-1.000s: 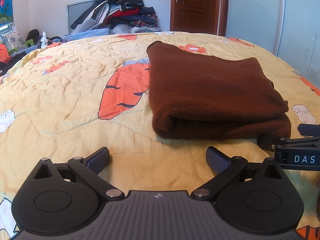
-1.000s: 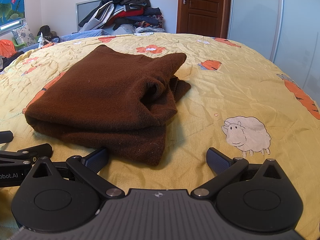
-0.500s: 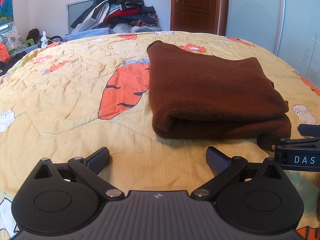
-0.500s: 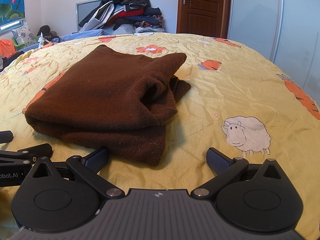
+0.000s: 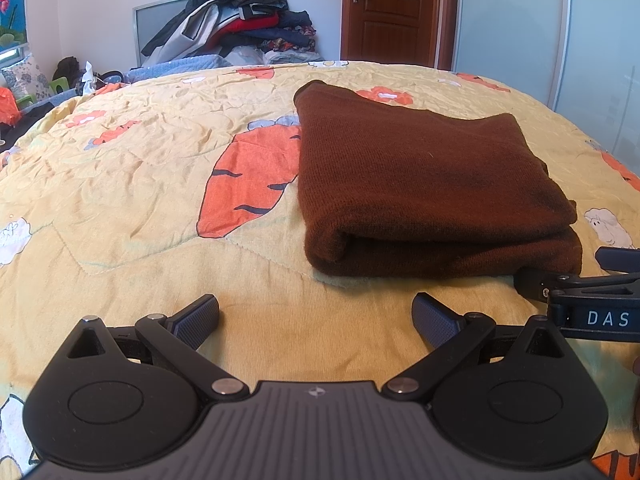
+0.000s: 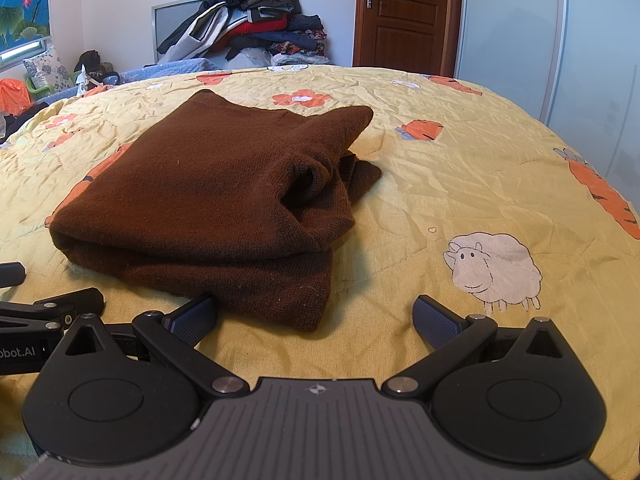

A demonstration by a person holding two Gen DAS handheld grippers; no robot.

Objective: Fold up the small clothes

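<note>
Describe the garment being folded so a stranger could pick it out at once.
Start at the big yellow quilt printed with carrots and sheep. The brown knit garment lies folded on it, just ahead of both open grippers. It is the only plain dark piece on the quilt; the other clothes are piled behind.

A home bedroom: cartoon-print bedspread, heaped clothes, wooden door.

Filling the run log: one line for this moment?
sweater: folded on bed | left gripper: open, empty | right gripper: open, empty
</note>
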